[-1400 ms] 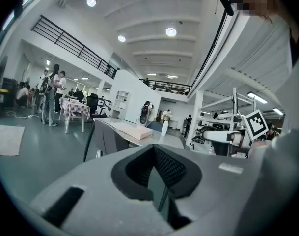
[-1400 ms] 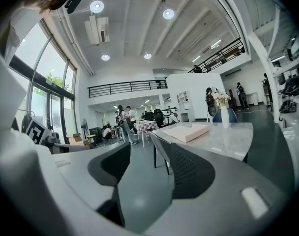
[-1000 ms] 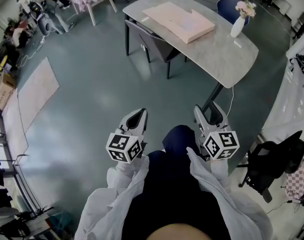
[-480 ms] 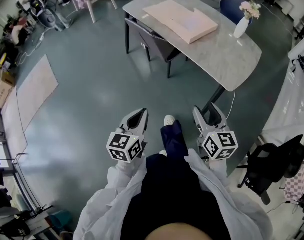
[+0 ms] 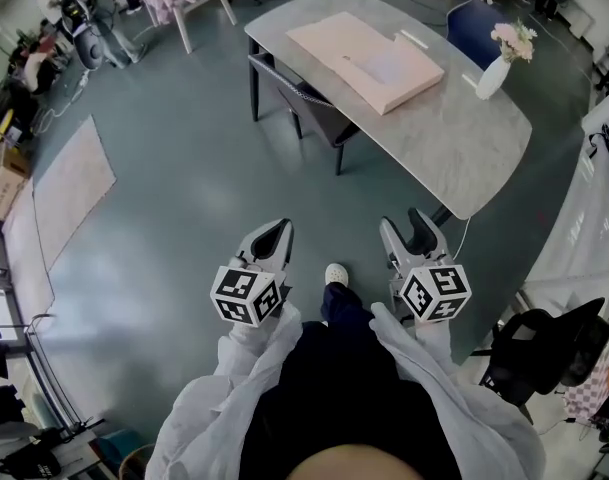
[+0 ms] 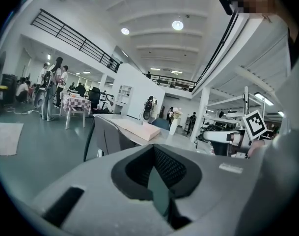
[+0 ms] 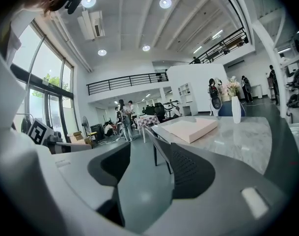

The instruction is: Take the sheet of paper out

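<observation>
In the head view the person stands on the open floor, well apart from the marble table (image 5: 454,138), where a flat pink box (image 5: 339,38) lies near the far end, beside a white vase of flowers (image 5: 492,76). A paler rectangle (image 5: 389,65) on the box's near part may be the sheet of paper, though it is too small to be sure. If it is, I judge it light, limp and easy to crease. It is likely to slide on the smooth board rather than lift, so a free corner or edge is the place to pinch, not the flat middle. The left gripper (image 5: 276,226) and the right gripper (image 5: 404,223) are both held out in front of the person over bare floor, neither near the table nor touching anything. In the left gripper view the jaw tips are drawn together with only a thin sliver of floor showing lower down between the pads. There is nothing between them, and the pink box is far ahead on the tabletop. In the right gripper view the jaws stand partly apart with a clear wedge of floor between them and nothing in their grasp. The box and vase are off to the right of that gap, and a dark chair (image 5: 309,93) is tucked under the table's near edge.
</observation>
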`<state>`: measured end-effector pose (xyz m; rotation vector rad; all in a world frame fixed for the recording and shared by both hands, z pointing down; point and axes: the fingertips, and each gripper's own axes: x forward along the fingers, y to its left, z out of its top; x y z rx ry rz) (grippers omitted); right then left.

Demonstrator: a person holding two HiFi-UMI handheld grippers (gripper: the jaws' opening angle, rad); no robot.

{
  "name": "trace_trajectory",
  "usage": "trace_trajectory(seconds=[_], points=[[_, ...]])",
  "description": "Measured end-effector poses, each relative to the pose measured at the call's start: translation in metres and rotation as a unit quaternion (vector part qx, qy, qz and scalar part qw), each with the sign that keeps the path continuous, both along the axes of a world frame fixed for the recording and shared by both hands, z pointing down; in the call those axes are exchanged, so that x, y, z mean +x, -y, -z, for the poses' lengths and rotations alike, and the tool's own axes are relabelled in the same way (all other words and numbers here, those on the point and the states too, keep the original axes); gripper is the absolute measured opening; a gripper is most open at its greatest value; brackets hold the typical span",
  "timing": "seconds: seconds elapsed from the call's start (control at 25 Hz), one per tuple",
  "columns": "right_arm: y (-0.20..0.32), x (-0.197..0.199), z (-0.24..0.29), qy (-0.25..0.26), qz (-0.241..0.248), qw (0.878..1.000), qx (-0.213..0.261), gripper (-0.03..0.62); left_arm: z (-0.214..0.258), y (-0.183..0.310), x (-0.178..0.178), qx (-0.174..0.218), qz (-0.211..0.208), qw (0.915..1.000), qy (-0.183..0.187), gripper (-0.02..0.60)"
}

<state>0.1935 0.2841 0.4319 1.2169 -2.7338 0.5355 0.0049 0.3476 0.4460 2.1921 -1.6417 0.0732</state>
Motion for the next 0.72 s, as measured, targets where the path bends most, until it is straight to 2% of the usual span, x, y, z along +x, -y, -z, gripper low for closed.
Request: trace_trajectory(seconds=[0.72], points=[[0.172,-0.027,-0.006,-0.005,0.012,1.000,0.004,0.247,0.005,0.169,-0.036,0.015,0.022,0.9996,0.008,0.000]])
